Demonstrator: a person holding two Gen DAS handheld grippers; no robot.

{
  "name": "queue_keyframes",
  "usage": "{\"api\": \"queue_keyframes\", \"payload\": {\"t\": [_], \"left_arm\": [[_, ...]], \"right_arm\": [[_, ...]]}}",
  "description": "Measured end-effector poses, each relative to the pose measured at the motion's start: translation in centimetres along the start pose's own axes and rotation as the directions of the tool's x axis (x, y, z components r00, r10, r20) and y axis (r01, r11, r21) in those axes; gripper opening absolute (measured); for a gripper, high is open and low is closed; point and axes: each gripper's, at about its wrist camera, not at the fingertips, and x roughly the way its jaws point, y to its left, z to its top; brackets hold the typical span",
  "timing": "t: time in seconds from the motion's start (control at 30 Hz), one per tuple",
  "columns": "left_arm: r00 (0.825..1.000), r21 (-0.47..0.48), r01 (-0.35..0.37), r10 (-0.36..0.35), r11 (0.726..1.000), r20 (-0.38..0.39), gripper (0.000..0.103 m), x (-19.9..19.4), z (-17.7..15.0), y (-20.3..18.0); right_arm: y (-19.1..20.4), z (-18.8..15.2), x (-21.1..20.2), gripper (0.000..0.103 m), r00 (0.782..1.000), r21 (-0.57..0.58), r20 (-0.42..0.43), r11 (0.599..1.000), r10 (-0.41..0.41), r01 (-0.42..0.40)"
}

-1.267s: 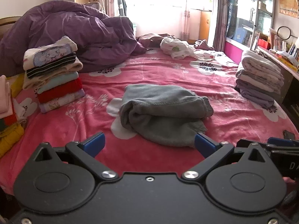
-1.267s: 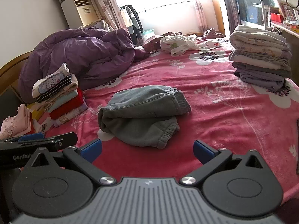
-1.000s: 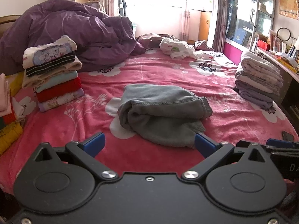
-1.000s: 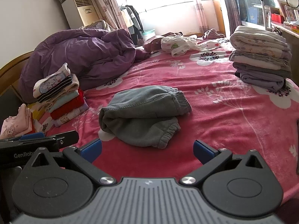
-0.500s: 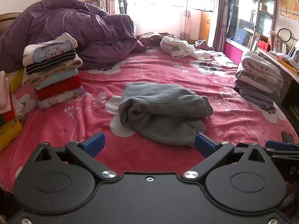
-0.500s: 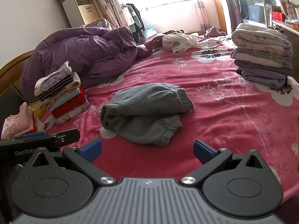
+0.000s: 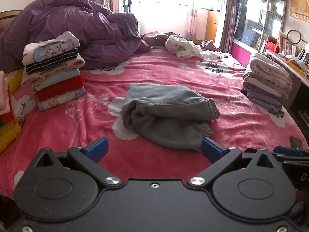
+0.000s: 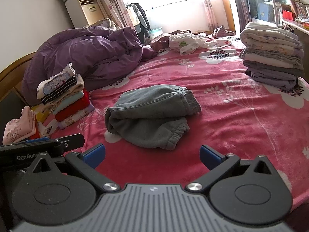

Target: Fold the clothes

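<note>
My left claw (image 7: 154,148) is spread wide and holds nothing. Its blue fingers (image 7: 97,148) hang over the pink blanket (image 7: 81,135). My right claw (image 8: 152,154) is spread wide too, and it is empty. It sits just beside the left one, and I see the left one poking in at 9 o'clock in the right view.

Right past the fingertips, at 12 o'clock, lie the gray pants (image 7: 166,114). They are folded over into a soft lump, with the cuffs at the right end. They rest on the blanket in the middle of the bed, apart from both claws.

At 10 o'clock stands a pile of folded clothes (image 7: 53,70), with a red one low down and a striped one near the top. At 9 o'clock, by the edge, is a small pink and yellow pile (image 7: 7,114). At 2 o'clock is another folded pile (image 7: 267,82), white and purple.

Farther back, at 11 o'clock, a big purple quilt (image 7: 73,29) lies in a heap. At 12 o'clock, far away, some white clothes (image 7: 183,47) lie loose on the bed. Behind them is a bright window (image 7: 170,5).
</note>
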Motion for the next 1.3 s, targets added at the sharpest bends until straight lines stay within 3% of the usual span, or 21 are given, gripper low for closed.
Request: {"api": "queue_keyframes", "payload": {"t": [1.03,1.3], "left_arm": [[1.000,0.021,-0.004,0.004,1.000,-0.002,0.103,0.9,0.0,-0.5],[0.998,-0.020,0.045,-0.046,0.999,-0.042,0.103,2.5,0.0,-0.3]], "right_arm": [[-0.5,-0.4,0.7,0.103,1.000,0.003,-0.007,1.000,0.022,-0.022],[-1.6,-0.6,1.6,0.103,0.999,0.042,0.000,0.998,0.041,-0.041]]}}
